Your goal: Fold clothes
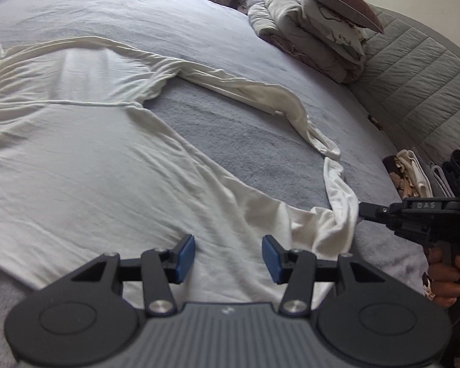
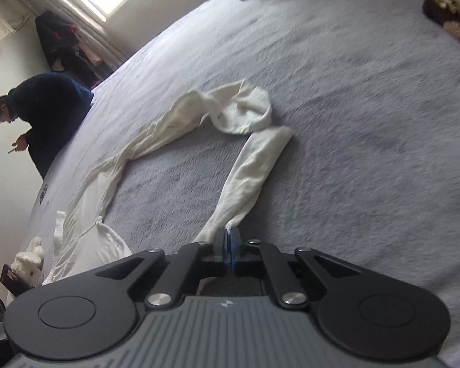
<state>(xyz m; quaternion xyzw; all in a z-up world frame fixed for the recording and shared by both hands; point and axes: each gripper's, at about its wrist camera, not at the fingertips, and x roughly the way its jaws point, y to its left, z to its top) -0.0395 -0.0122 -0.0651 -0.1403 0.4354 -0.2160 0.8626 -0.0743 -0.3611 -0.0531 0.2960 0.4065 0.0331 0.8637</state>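
A cream long-sleeved garment (image 1: 76,159) lies spread flat on a grey bed cover (image 1: 236,128). Its long sleeve (image 1: 260,92) loops out to the right and curls back toward the hem. My left gripper (image 1: 228,257) hovers open just over the garment's near hem, blue pads apart, nothing between them. In the left wrist view my right gripper (image 1: 360,211) comes in from the right, pinching the bunched cloth at the hem corner. The right wrist view shows my right gripper (image 2: 228,239) shut on the end of a cream strip of the garment (image 2: 248,168).
Folded bedding and a mauve pillow (image 1: 319,21) are piled at the far side by a quilted headboard (image 1: 420,82). Folded clothes (image 1: 414,174) sit at the bed's right edge. A person in dark clothes (image 2: 46,113) stands beyond the bed's far side. A soft toy (image 2: 29,263) lies at the left.
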